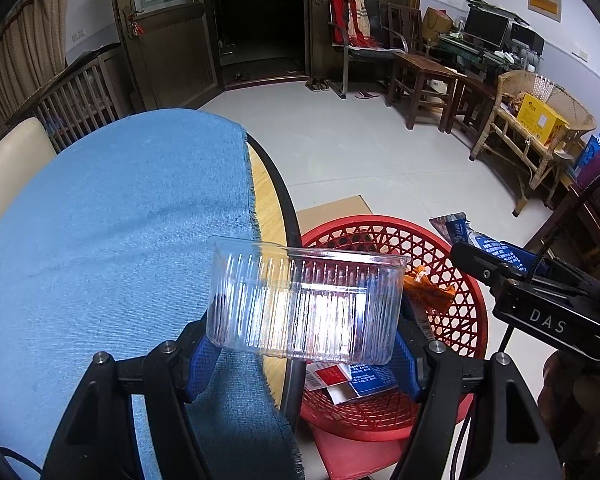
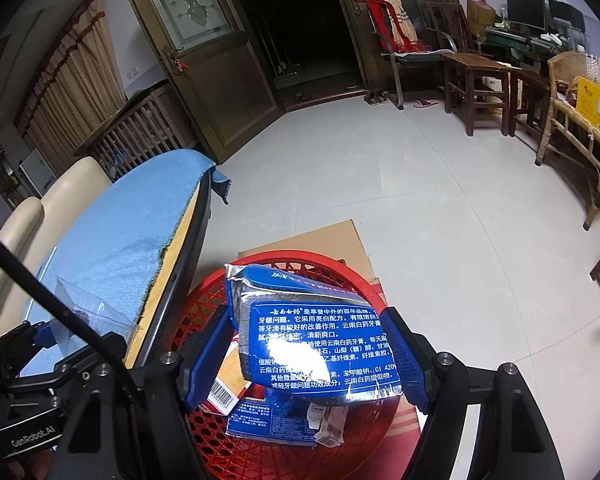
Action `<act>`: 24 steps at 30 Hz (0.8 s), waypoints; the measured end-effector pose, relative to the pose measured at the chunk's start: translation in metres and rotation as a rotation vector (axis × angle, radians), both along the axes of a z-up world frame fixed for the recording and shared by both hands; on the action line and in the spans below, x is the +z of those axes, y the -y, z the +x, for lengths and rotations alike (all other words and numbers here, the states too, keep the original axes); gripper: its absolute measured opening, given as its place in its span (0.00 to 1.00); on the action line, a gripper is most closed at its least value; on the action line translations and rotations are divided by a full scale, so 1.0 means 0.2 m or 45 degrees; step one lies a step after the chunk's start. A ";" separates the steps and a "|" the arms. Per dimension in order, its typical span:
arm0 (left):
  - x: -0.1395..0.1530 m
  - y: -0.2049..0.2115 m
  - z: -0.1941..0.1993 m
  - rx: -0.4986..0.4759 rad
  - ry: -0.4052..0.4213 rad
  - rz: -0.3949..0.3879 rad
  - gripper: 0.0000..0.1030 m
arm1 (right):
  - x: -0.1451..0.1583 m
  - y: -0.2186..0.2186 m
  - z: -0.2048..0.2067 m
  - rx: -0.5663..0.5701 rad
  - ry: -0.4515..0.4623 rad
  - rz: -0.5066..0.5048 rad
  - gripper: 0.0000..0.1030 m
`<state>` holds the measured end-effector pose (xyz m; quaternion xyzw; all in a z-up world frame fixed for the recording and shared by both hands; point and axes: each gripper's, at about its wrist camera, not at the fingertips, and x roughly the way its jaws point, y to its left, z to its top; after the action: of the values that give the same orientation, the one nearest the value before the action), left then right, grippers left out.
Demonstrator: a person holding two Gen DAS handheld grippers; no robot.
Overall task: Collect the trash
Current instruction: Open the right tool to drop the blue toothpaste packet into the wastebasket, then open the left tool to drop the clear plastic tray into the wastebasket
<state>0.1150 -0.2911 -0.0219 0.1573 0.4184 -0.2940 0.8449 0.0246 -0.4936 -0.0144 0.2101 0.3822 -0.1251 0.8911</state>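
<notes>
- Left wrist: left gripper (image 1: 304, 344) clamped on clear plastic tub (image 1: 304, 304), long axis crosswise, straddling table edge; red basket (image 1: 464, 320) at 3 o'clock.
- Right wrist: right gripper (image 2: 312, 356) clamped on blue toothpaste carton (image 2: 316, 340), directly over basket; nearer the drop.

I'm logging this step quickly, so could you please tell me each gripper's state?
Left gripper: shut on the clear plastic tray.
Right gripper: shut on the blue toothpaste box.

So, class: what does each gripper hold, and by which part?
Left gripper: clear plastic tub, gripped across its end walls. Right gripper: blue toothpaste box, by its side edges.
</notes>
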 end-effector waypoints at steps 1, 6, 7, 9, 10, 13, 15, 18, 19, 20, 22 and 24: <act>0.00 0.00 0.00 0.001 -0.004 -0.001 0.71 | 0.00 0.00 0.01 0.000 -0.003 0.002 0.75; 0.00 0.02 0.01 0.002 -0.008 -0.002 0.71 | -0.05 0.01 0.06 0.014 -0.057 0.021 0.77; 0.00 0.02 0.01 0.000 -0.007 -0.001 0.71 | -0.07 0.01 0.07 0.016 -0.079 0.026 0.80; 0.00 0.02 0.01 -0.002 -0.006 0.000 0.71 | -0.09 0.02 0.08 0.001 -0.105 0.016 0.89; 0.01 0.02 0.00 -0.002 -0.004 0.001 0.71 | -0.09 0.02 0.07 -0.006 -0.102 0.015 0.90; 0.00 0.03 0.00 -0.005 -0.006 0.004 0.71 | -0.07 0.04 0.03 -0.029 -0.077 0.024 0.92; 0.00 0.04 -0.01 -0.010 -0.004 0.009 0.71 | -0.04 0.06 0.00 -0.052 -0.055 0.024 0.92; 0.00 0.05 -0.02 -0.023 -0.003 0.018 0.71 | -0.01 0.09 -0.05 -0.092 -0.028 0.027 0.92; -0.01 0.06 -0.03 -0.028 -0.005 0.022 0.71 | 0.00 0.10 -0.06 -0.102 -0.019 0.032 0.92; -0.01 0.08 -0.03 -0.032 -0.007 0.026 0.71 | 0.01 0.12 -0.08 -0.115 -0.009 0.039 0.92; -0.01 0.09 -0.04 -0.040 -0.009 0.030 0.71 | 0.02 0.14 -0.11 -0.136 0.007 0.049 0.92; -0.02 0.11 -0.06 -0.050 -0.010 0.036 0.71 | 0.04 0.16 -0.14 -0.159 0.021 0.053 0.92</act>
<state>0.1036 -0.3139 -0.0262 0.1763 0.4226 -0.3049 0.8351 -0.0036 -0.5257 -0.0065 0.2531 0.3636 -0.1707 0.8801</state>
